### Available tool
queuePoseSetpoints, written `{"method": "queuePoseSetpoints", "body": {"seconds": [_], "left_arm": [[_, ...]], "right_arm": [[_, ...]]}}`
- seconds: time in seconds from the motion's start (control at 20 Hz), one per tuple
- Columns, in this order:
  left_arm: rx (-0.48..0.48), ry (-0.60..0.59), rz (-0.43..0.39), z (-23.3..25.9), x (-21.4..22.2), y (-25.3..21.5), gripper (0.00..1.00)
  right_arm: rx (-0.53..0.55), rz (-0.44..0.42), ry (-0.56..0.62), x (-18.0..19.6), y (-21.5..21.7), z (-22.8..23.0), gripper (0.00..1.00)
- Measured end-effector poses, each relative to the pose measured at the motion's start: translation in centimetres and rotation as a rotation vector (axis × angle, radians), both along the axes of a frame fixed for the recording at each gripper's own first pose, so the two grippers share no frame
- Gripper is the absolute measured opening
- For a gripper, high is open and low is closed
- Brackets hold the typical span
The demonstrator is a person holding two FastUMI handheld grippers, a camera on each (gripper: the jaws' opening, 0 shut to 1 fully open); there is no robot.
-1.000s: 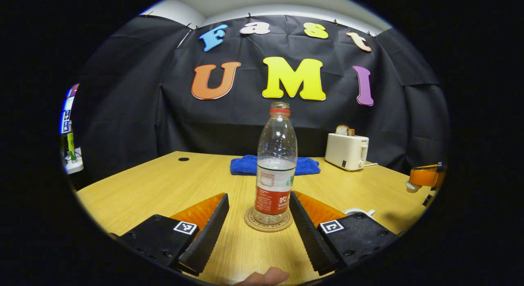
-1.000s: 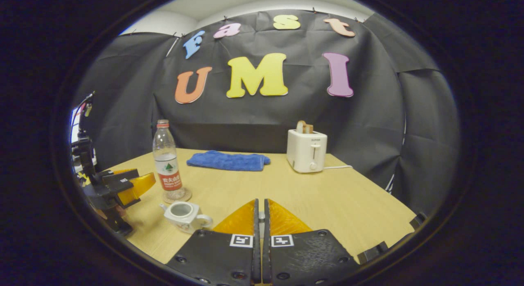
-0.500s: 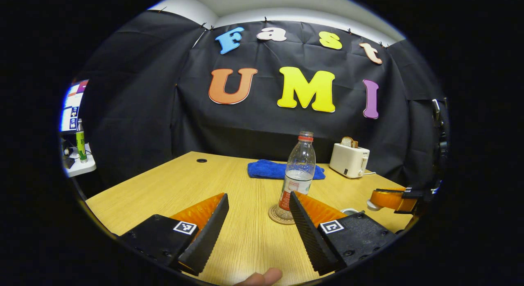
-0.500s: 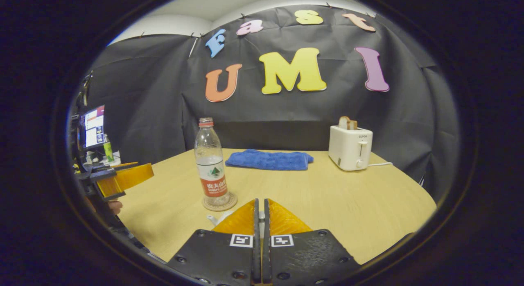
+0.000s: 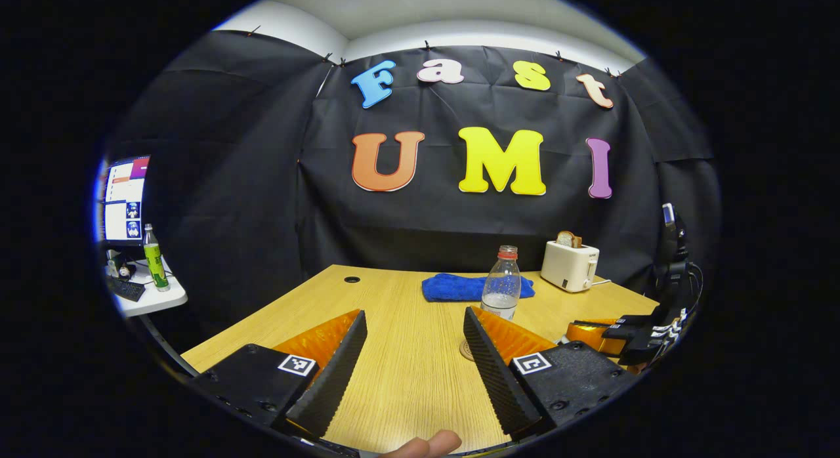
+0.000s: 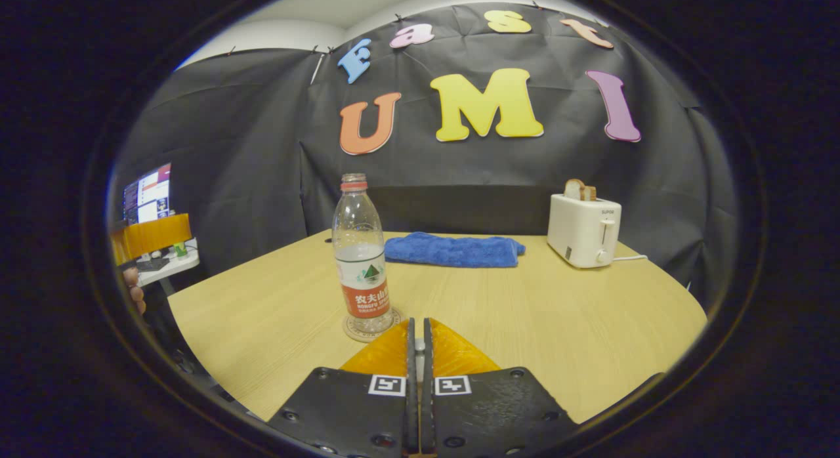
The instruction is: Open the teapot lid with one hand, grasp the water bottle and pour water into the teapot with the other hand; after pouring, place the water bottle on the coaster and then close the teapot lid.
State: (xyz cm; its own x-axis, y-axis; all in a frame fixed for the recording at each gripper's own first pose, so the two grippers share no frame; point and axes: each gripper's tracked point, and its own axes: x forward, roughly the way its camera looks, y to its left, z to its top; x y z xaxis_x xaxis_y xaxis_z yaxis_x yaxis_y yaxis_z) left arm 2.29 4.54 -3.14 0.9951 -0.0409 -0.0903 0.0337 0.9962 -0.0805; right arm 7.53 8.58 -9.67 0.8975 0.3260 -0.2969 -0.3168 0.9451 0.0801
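A clear water bottle (image 6: 359, 261) with a red label and red neck ring stands upright on a round coaster (image 6: 354, 333). My right gripper (image 6: 418, 321) is just in front of it, its jaws closed on a pale sliver of the teapot lid (image 6: 418, 344). The teapot is hidden under this gripper. In the left gripper view my left gripper (image 5: 413, 313) is open with nothing between its fingers, well back from the bottle (image 5: 502, 281) and coaster (image 5: 464, 350). The right gripper (image 5: 594, 330) shows low at the right there. The left gripper (image 6: 147, 235) shows at the right gripper view's left edge.
A folded blue cloth (image 6: 453, 250) lies at the back of the wooden table (image 6: 558, 313). A white toaster (image 6: 584, 229) holding bread stands at the back right. Left of the table, a side shelf carries a green bottle (image 5: 154, 258) below a monitor (image 5: 121, 199).
My left gripper has drawn back from the bottle, which stays on the coaster. The right gripper has swung over with the lid, and the teapot has gone out of sight beneath its fingers.
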Motion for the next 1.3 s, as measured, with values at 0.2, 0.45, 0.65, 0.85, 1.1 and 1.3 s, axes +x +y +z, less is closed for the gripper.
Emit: {"method": "queuePoseSetpoints", "body": {"seconds": [0.2,0.45,0.65,0.85,1.1,1.3], "left_arm": [[0.004,0.011,-0.015,-0.4,0.0,-0.3,0.93],[0.003,0.037,-0.035,-0.9,0.0,-0.8,0.93],[0.005,0.036,-0.047,-0.9,0.0,-1.1,0.93],[0.017,0.04,-0.052,-1.1,0.0,-1.4,0.93],[0.025,0.056,-0.052,-1.7,0.2,-1.4,0.93],[0.031,0.064,-0.041,-1.7,0.2,-1.1,0.94]], "right_arm": [[-0.023,-0.004,0.0,0.2,0.3,-0.1,0.01],[-0.05,-0.006,-0.011,0.2,0.5,-0.1,0.03],[-0.044,-0.023,0.002,0.6,0.1,-0.5,0.03],[-0.028,-0.028,0.011,0.6,-0.1,-0.7,0.03],[-0.027,-0.036,0.015,0.6,0.1,-0.7,0.04],[-0.012,-0.065,0.038,0.5,-0.2,-1.0,0.05]]}}
